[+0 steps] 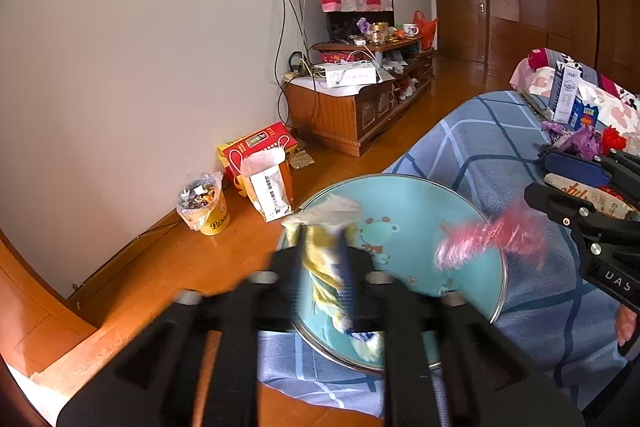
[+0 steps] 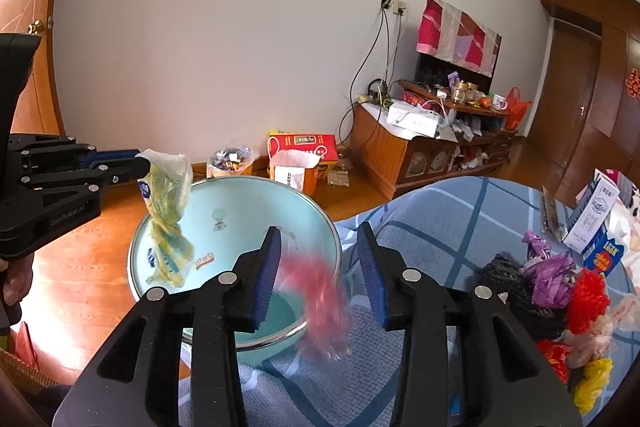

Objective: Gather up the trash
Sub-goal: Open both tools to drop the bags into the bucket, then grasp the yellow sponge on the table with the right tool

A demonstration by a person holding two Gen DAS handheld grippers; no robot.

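Note:
A light blue basin (image 1: 404, 227) (image 2: 240, 211) sits on the edge of a bed with a blue checked sheet (image 2: 452, 227). My left gripper (image 1: 320, 255) (image 2: 138, 161) is shut on a yellow and blue plastic wrapper (image 1: 326, 259) (image 2: 168, 215) that hangs over the basin. My right gripper (image 2: 320, 275) (image 1: 538, 171) is open above the basin's near rim. A blurred pink plastic bag (image 2: 320, 307) (image 1: 488, 239) is in the air between and below its pads, free of them.
More trash lies on the bed at right: purple (image 2: 548, 275), red (image 2: 588, 299), pink and yellow bags (image 2: 592, 383), a black one and a milk carton (image 2: 592, 219). On the wooden floor by the wall stand a yellow bin (image 1: 204, 203), a red box and a TV cabinet (image 1: 356, 107).

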